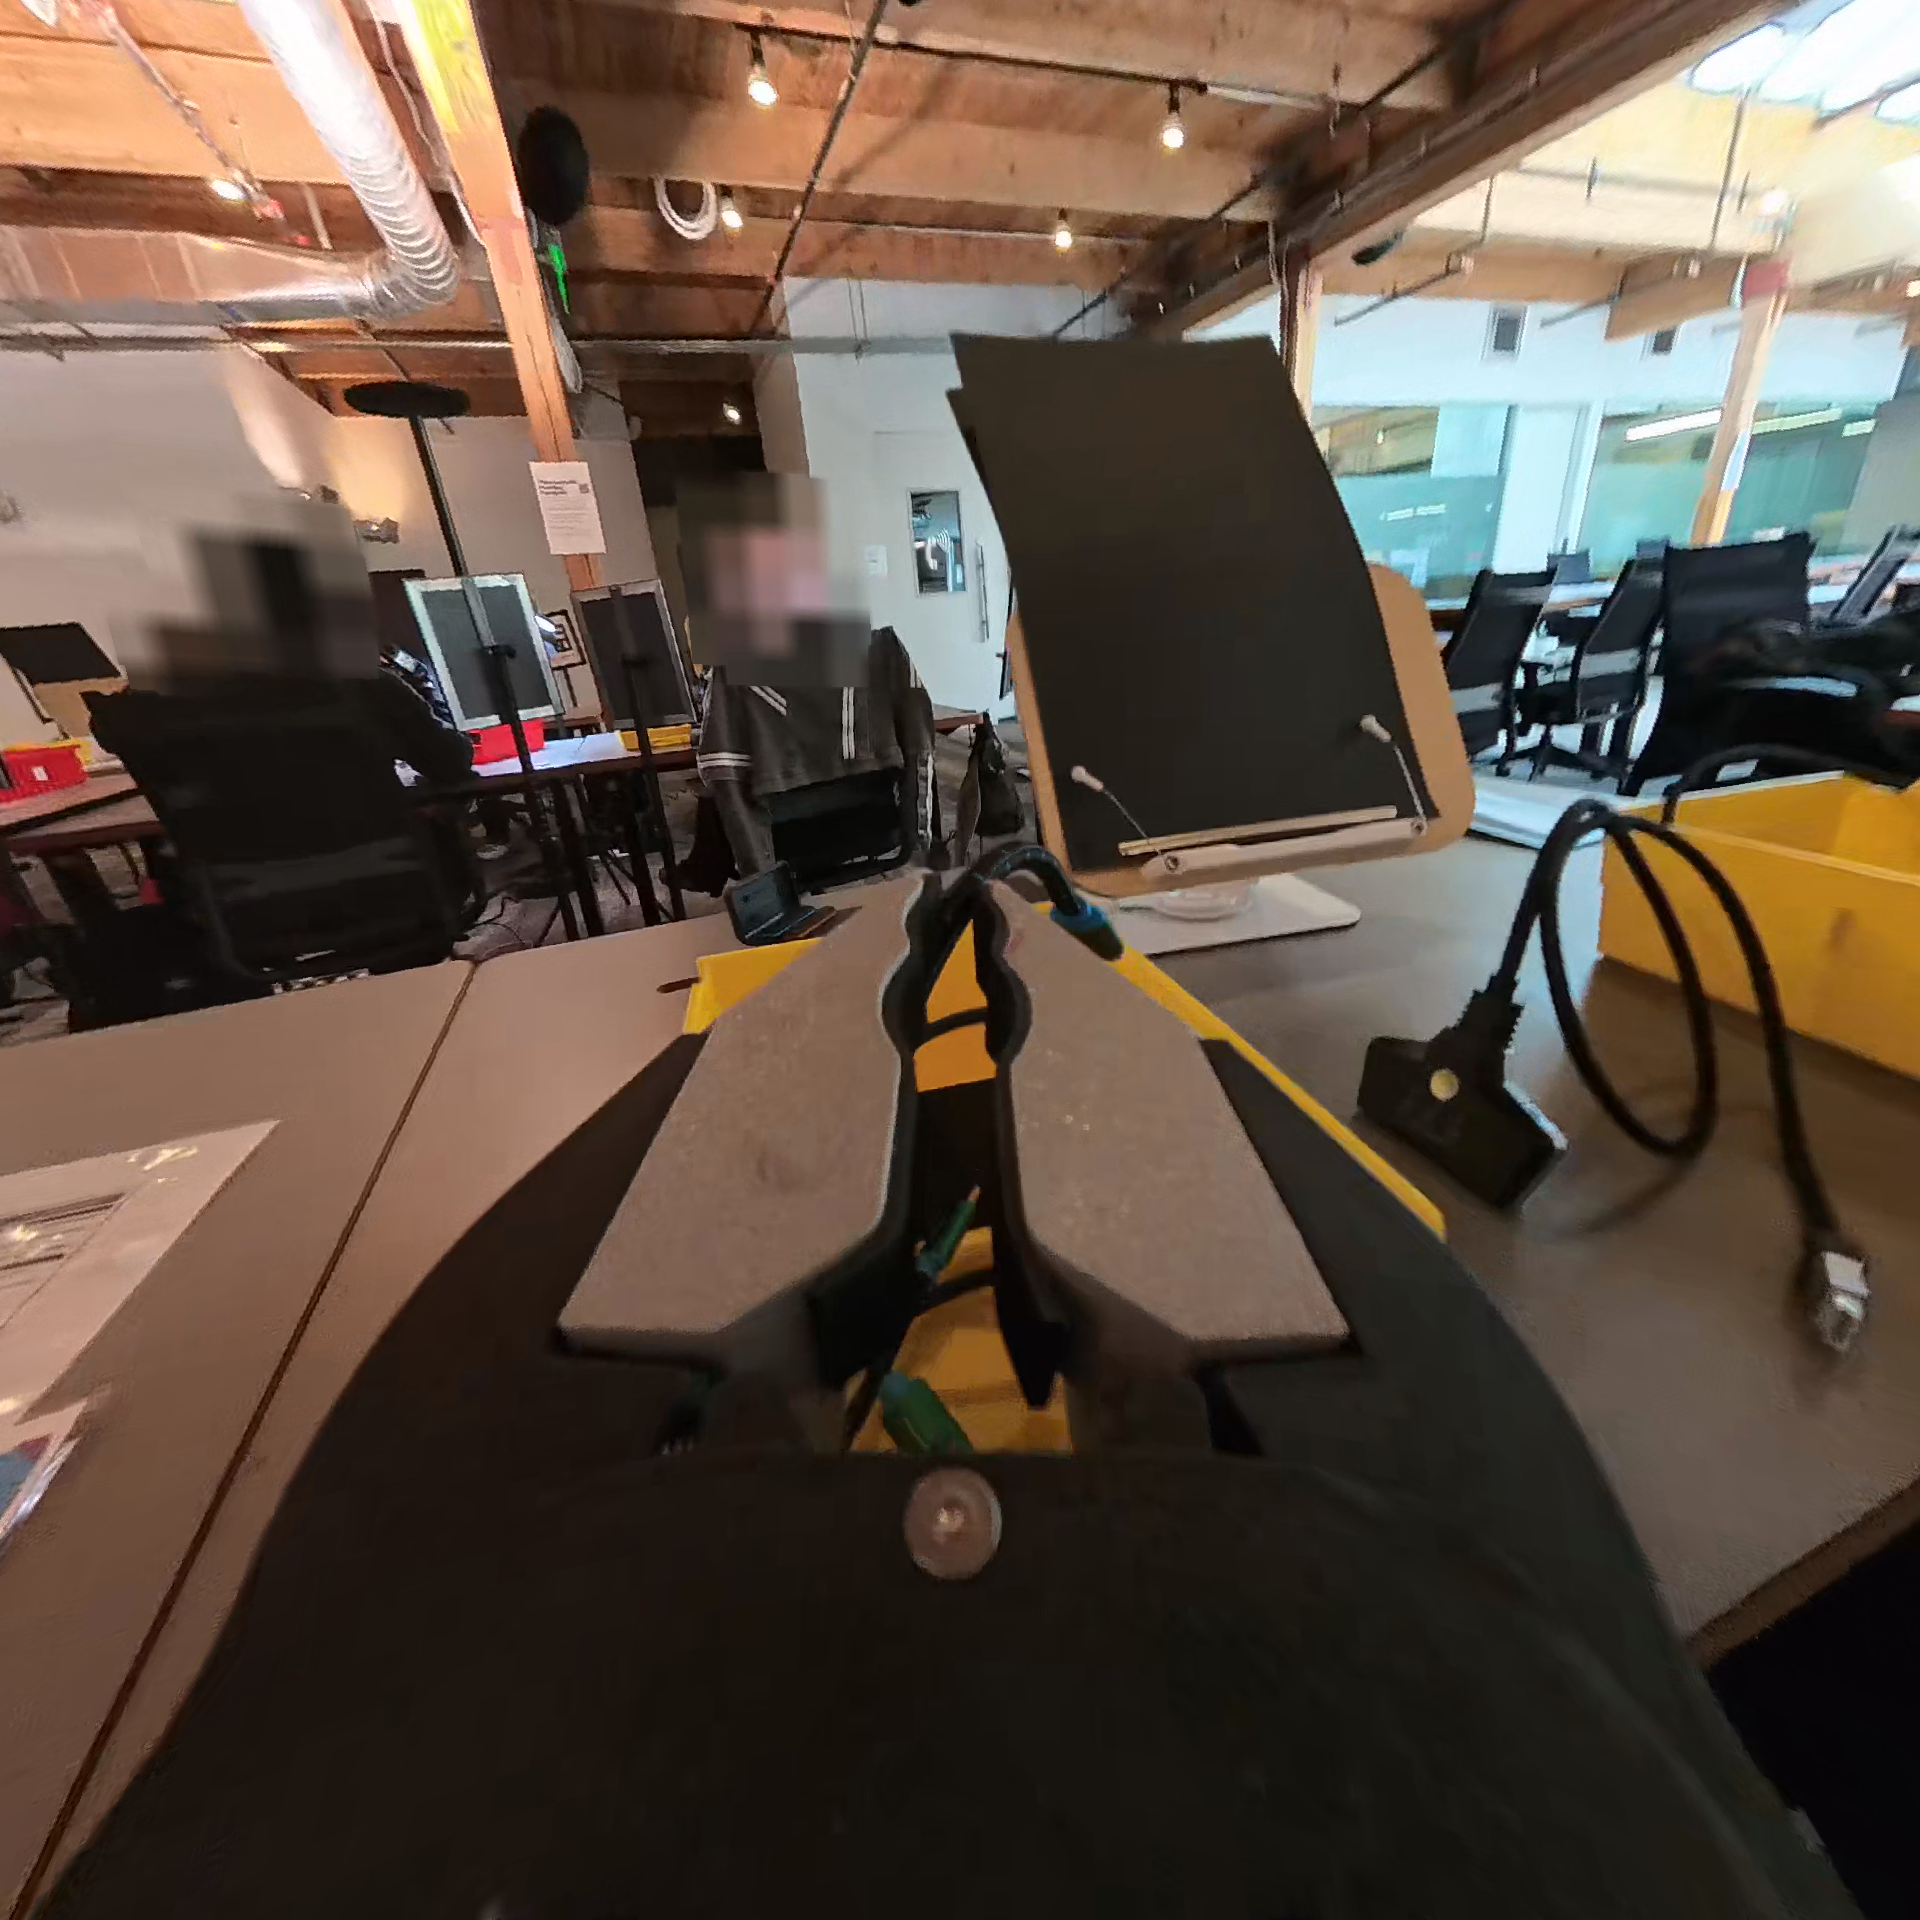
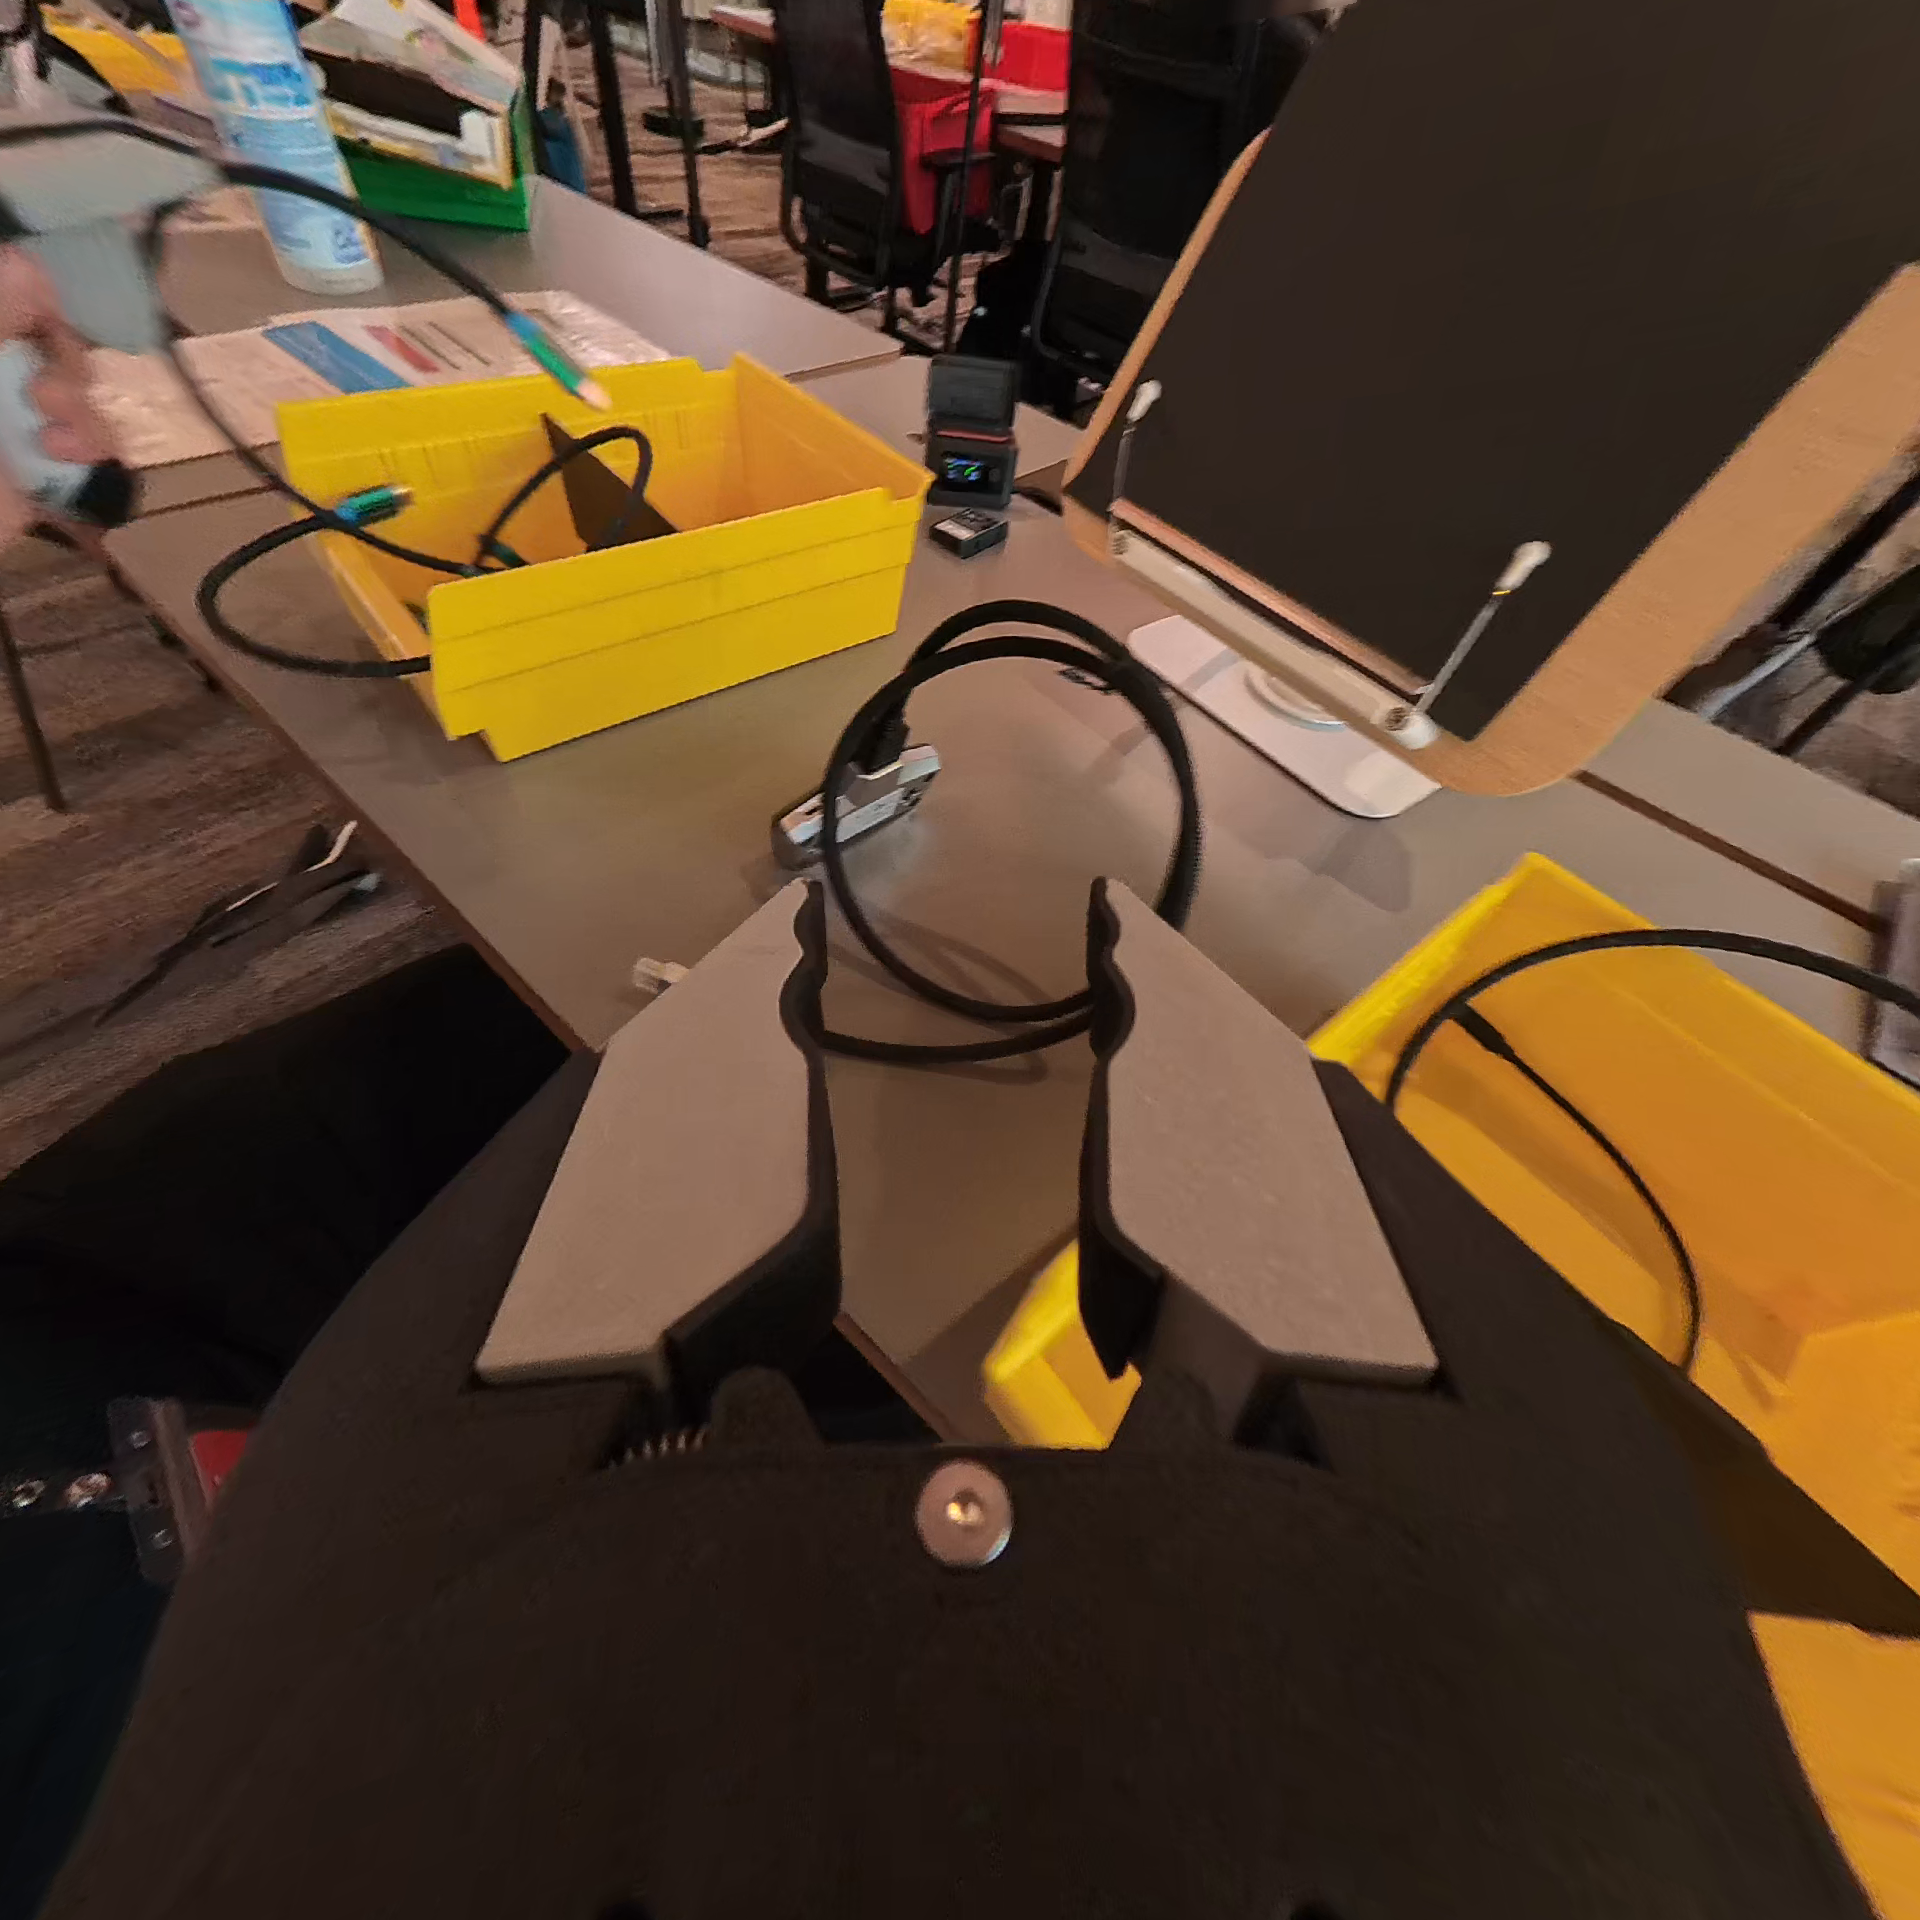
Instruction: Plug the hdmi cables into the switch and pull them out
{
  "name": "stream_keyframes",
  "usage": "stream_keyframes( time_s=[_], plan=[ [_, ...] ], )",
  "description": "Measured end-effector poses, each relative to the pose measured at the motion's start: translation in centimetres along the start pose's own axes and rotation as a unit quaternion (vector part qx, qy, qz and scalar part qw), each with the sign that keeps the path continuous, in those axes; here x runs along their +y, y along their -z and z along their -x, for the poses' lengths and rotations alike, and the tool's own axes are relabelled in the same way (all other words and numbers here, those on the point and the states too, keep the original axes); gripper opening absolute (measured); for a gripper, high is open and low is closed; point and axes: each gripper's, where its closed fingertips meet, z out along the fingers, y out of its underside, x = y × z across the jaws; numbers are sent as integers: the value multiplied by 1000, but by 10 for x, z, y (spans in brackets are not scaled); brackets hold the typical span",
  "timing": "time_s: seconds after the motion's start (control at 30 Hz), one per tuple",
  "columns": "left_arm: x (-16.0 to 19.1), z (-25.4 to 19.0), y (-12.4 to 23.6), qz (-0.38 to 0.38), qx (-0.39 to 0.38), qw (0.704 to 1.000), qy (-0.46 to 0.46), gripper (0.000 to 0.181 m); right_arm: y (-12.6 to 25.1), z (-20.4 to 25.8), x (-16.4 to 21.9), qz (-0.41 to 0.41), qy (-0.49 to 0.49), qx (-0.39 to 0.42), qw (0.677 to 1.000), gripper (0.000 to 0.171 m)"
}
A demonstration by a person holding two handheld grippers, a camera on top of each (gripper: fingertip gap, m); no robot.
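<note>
My left gripper (image 1: 956,914) is shut on a thin black cable (image 1: 1023,868) with a blue-green plug (image 1: 1086,920), held above a yellow bin (image 1: 1299,1101). In the right wrist view that cable's plug (image 2: 551,364) hangs in the air over the same bin (image 2: 665,623), which holds more cables with green plugs (image 2: 369,506). The small switch (image 2: 862,800) lies on the table with a looped black cable (image 2: 1174,790) attached. In the left wrist view it shows as a black box (image 1: 1455,1122) with a metal plug (image 1: 1834,1288) on the cable's free end. My right gripper (image 2: 951,935) is open and empty just above that loop.
A tilted black board on a wooden stand (image 2: 1507,364) stands behind the switch, also in the left wrist view (image 1: 1195,623). A second yellow bin (image 2: 1662,1195) with a cable sits at right. A white bottle (image 2: 281,135), a green box (image 2: 436,156) and a small black device (image 2: 971,447) stand farther back. The gap from one gripper's tips to the other's is roughly 45 cm.
</note>
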Motion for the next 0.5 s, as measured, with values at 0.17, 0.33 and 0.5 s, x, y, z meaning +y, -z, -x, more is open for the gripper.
stream_keyframes(
  time_s=[0.17, 0.33, 0.5],
  plan=[
    [-31, -8, -52, 0, 22, 998, -62, 0, -19, 26, 5, 18, 7, -38, 999, 49],
    [-58, -7, -106, 64, 47, 992, -99, 0, -28, 41, 13, 41, 28, -47, 998, 50],
    [-43, -16, -89, 152, 92, 982, -56, 2, -22, 36, 11, 35, 30, -41, 998, 49]
  ],
)
